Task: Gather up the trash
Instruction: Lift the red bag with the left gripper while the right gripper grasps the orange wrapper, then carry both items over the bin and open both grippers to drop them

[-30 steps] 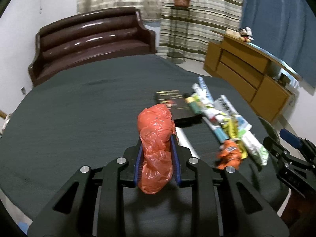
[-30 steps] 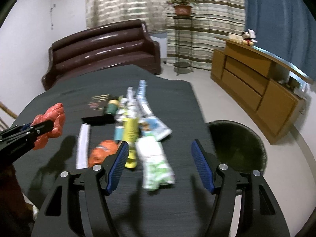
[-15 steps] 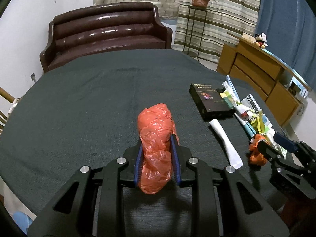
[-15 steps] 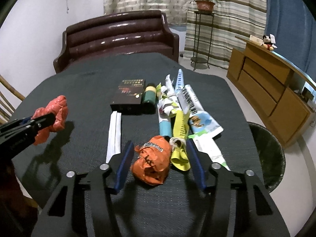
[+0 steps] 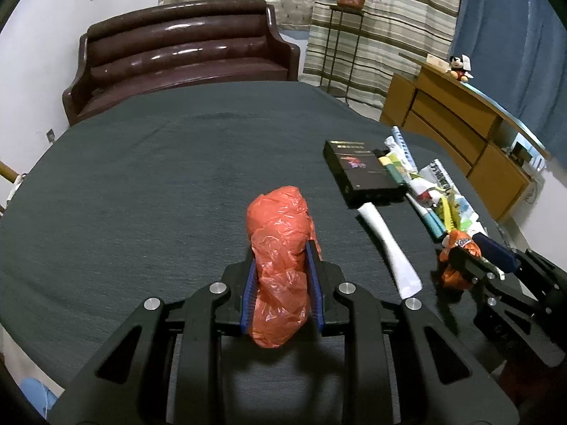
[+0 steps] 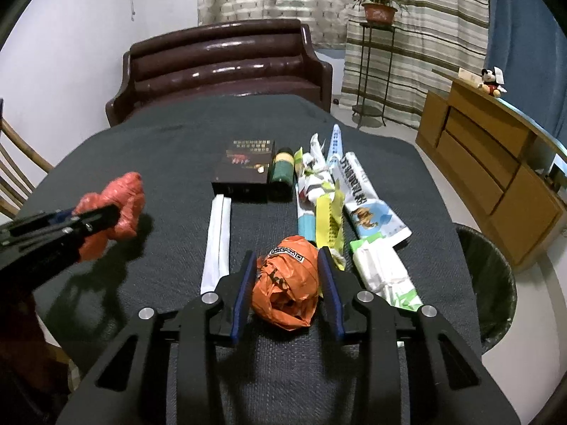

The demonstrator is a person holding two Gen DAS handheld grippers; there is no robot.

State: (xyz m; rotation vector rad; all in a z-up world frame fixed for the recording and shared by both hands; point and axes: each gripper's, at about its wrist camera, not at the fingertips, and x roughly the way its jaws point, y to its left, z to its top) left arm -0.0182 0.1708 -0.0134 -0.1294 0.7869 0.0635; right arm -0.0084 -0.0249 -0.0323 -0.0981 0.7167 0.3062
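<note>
My left gripper (image 5: 281, 248) is shut on a crumpled red plastic bag (image 5: 280, 233) and holds it above the dark table (image 5: 141, 177); the bag also shows in the right wrist view (image 6: 120, 205). My right gripper (image 6: 287, 260) has its blue pads on both sides of a crumpled orange wrapper (image 6: 287, 283) that lies on the table; the jaws are close to it, and contact is unclear. That wrapper shows in the left wrist view (image 5: 457, 262) too. A row of wrappers (image 6: 354, 209), a white folded paper (image 6: 218, 237) and a black box (image 6: 246, 166) lie beyond.
A dark mesh trash bin (image 6: 489, 279) stands on the floor off the table's right edge. A brown leather sofa (image 6: 219, 67) is behind the table. A wooden sideboard (image 6: 496, 163) runs along the right. A wooden chair (image 6: 14, 163) is at the left.
My right gripper has moved left and down from the white packets to the orange wrapper and narrowed its jaws around it. My left gripper keeps hold of the red bag.
</note>
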